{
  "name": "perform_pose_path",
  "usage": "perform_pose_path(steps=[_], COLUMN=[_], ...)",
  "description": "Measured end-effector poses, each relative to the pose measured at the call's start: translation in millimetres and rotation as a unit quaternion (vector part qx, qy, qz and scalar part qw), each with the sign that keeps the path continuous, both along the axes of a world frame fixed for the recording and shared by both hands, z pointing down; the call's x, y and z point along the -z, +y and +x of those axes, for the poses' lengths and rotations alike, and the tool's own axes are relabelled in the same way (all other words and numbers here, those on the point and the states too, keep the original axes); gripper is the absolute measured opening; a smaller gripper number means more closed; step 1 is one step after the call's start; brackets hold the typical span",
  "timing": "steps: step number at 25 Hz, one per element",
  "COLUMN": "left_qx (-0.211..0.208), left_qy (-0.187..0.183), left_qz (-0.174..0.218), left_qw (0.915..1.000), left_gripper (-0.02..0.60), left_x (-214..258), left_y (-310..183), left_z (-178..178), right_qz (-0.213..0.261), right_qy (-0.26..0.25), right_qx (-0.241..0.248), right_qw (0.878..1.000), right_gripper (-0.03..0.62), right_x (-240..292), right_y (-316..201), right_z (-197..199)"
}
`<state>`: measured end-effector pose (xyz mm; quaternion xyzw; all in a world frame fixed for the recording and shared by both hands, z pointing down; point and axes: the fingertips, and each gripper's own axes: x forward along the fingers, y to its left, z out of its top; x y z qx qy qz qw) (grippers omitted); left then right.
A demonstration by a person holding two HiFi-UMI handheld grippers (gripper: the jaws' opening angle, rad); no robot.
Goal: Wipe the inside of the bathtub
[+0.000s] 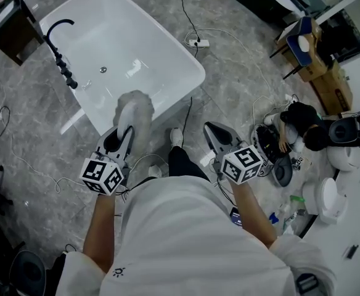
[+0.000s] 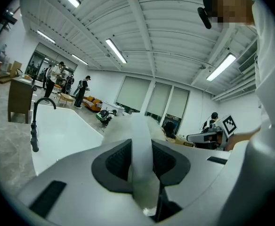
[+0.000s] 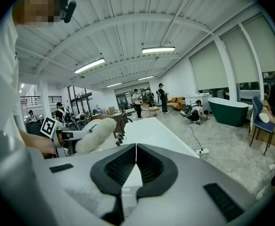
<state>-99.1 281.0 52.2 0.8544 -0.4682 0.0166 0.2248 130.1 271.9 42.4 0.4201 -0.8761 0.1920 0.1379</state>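
A white freestanding bathtub (image 1: 167, 48) stands on the grey marble floor ahead of me, with a black faucet (image 1: 60, 39) at its left rim. My left gripper (image 1: 123, 133) is shut on the white handle (image 2: 141, 149) of a fluffy white duster (image 1: 135, 113), whose head hovers over the tub's near rim. The duster (image 3: 96, 133) also shows at the left of the right gripper view. My right gripper (image 1: 212, 130) is shut and holds nothing, to the right of the tub's near corner. The tub (image 3: 147, 131) lies beyond its jaws.
A dark wooden cabinet (image 1: 13, 29) stands left of the tub. A power strip (image 1: 199, 42) and cables trail on the floor to the right. A person (image 1: 300, 128) crouches among gear at the right, near a blue chair (image 1: 301, 47). A green tub (image 3: 228, 111) stands far off.
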Motion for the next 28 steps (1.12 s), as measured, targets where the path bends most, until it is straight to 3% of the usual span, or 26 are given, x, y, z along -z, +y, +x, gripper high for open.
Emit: perform_pose_path(steps=[13, 28], left_qx=[-0.008, -0.035], left_qy=[-0.007, 0.006], left_qz=[-0.031, -0.126], left_qw=[0.9994, 0.9914], left_gripper=[0.097, 0.097], left_x=[-22, -91], left_y=[-93, -229], left_z=[32, 106], right_qz=[-0.025, -0.087], right_qy=[-0.004, 0.056], right_qx=[0.017, 0.131], right_qw=[1.000, 0.986], right_gripper=[0.018, 0.018], right_x=[-21, -93], right_y=[-99, -233], right_z=[22, 51])
